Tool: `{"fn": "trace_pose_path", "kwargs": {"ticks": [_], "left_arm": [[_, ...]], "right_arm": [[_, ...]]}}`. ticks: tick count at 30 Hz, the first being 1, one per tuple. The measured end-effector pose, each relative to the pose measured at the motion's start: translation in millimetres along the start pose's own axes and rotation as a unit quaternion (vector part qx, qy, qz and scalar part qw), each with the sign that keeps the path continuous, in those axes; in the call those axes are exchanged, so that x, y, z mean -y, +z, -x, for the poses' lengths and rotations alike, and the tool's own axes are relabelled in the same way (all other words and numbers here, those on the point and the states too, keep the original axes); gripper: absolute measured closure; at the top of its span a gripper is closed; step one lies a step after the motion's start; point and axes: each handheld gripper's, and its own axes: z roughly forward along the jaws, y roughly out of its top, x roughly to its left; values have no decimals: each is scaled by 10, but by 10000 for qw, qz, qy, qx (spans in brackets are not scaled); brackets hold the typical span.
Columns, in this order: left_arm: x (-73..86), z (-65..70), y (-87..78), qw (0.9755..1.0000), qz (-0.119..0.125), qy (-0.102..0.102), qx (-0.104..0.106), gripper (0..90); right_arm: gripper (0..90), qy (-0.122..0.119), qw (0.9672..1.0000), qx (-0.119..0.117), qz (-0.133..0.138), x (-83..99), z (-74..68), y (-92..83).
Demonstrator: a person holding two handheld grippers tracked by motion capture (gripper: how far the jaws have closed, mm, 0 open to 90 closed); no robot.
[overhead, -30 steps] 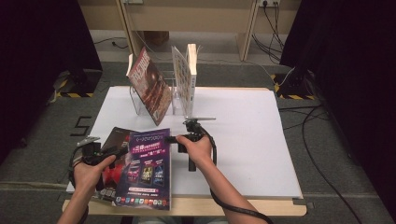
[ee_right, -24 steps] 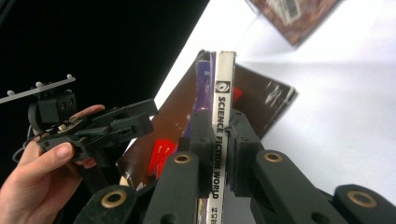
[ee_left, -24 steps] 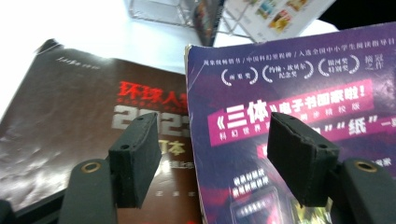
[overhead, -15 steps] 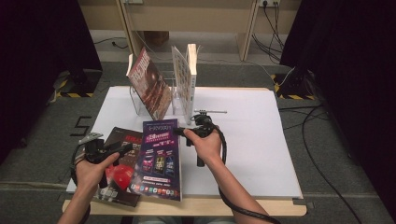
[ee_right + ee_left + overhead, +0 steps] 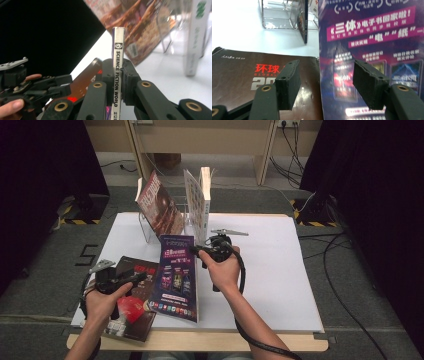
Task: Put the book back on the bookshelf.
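A purple magazine (image 5: 176,276) is held up on its edge, tilted, its top near the rack. My right gripper (image 5: 198,251) is shut on its spine, which reads "SCIENCE FICTION WORLD" (image 5: 117,53) between the jaws of the right gripper (image 5: 117,75). A dark magazine with red lettering (image 5: 134,302) lies flat at the table's front left. My left gripper (image 5: 131,278) hovers over it, open, with nothing between its fingers. In the left gripper view the left gripper (image 5: 327,82) spans the dark cover (image 5: 239,72) and the purple cover (image 5: 377,37).
A clear acrylic rack (image 5: 150,234) stands at the back of the white table (image 5: 280,270). A brown-covered magazine (image 5: 157,210) leans in it, and a white book (image 5: 204,202) stands upright to its right. The table's wooden front edge (image 5: 200,341) is near my forearms.
My right gripper has carried the purple magazine forward and to the right toward the rack, uncovering more of the dark magazine. The left gripper has barely shifted.
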Motion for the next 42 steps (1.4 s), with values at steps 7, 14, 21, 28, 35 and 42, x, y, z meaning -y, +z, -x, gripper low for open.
{"fn": "trace_pose_path", "kwargs": {"ticks": [7, 14, 21, 28, 35, 42], "left_arm": [[-29, 43, 25, 9999, 42, 100, -2, 363], [-68, 111, 72, 9997, 118, 211, 72, 350], [-137, 239, 154, 9986, 166, 427, 260, 363], [-184, 364, 234, 9975, 173, 615, 313, 357], [-240, 469, 295, 9964, 191, 748, 357, 354], [-379, 647, 374, 9939, 282, 965, 444, 353]], "right_arm": [[837, -262, 9990, 228, 296, -89, -92, -14], [837, -493, 9962, 410, 585, -163, -179, 3], [837, -503, 9950, 490, 715, -244, -219, 51], [837, -552, 9923, 641, 902, -313, -239, 57], [837, -598, 9894, 789, 1064, -405, -254, 70], [837, -678, 9868, 879, 1180, -498, -311, 144]]}}
